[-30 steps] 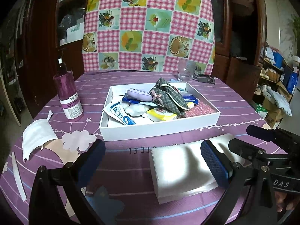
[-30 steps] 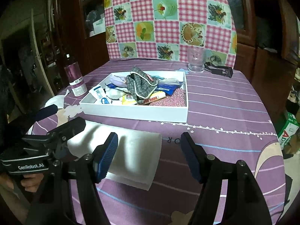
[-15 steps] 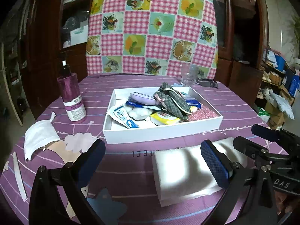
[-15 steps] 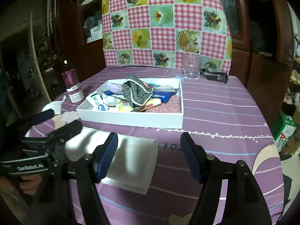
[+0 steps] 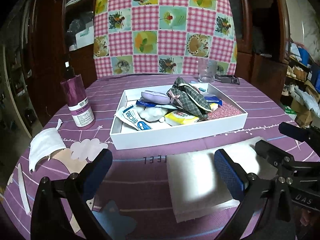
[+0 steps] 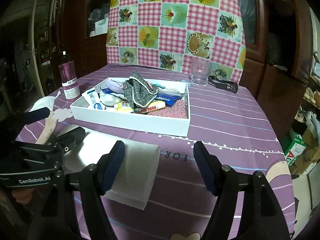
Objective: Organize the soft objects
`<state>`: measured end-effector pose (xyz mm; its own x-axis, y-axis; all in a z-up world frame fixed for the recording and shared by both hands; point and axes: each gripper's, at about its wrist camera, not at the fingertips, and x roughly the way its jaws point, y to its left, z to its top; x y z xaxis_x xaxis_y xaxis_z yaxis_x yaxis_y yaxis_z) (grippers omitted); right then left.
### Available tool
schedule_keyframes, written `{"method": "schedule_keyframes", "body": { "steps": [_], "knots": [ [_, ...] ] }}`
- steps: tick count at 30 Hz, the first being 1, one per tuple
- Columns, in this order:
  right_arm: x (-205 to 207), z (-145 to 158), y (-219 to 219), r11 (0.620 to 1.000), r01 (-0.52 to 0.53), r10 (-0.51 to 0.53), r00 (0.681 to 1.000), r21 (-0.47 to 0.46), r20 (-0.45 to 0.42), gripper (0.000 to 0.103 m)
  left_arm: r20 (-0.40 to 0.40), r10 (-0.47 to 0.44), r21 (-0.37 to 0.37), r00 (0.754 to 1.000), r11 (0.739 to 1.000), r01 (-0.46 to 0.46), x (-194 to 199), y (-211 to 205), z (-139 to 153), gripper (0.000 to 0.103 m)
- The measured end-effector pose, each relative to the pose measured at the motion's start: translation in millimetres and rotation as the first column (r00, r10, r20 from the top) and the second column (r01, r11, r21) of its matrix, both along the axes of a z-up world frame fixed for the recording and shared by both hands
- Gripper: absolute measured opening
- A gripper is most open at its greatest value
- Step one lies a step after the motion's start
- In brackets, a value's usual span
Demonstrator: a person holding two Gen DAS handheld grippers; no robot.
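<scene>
A white box [image 5: 180, 135] [image 6: 132, 121] on the purple table holds a plaid pouch [image 5: 188, 99] [image 6: 139, 94], a lilac pouch [image 5: 155, 97], packets and a white plush. A folded white towel [image 5: 202, 178] [image 6: 138, 168] lies flat in front of the box. A white face mask [image 5: 45, 144] lies at the left. My left gripper [image 5: 162, 172] is open and empty, above the table with its right finger over the towel. My right gripper [image 6: 160, 166] is open and empty, its left finger over the towel's right part.
A purple spray bottle [image 5: 77, 102] [image 6: 68, 78] stands left of the box. A clear glass [image 5: 207, 71] [image 6: 200, 72] and a black clip [image 6: 224, 84] sit behind it. A checked cloth [image 5: 164, 26] hangs over a chair at the back. A white strip [image 5: 23, 188] lies near the left edge.
Both grippers have pulled back and up a little from the box, so the table looks further off. The towel lies where it was. Both stay open.
</scene>
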<state>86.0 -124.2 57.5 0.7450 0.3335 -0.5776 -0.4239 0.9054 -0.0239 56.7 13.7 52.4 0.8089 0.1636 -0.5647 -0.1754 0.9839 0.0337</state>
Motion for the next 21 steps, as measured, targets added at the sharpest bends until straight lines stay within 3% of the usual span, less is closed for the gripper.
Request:
{"method": "schedule_keyframes", "body": {
  "steps": [21],
  "knots": [
    [6.8, -1.3, -4.1, 1.0, 0.006, -0.006, 1.0, 0.015, -0.02, 0.083, -0.009, 0.01, -0.029, 1.0, 1.0, -0.01, 1.6, 4.6, -1.6, 0.103]
  ]
}}
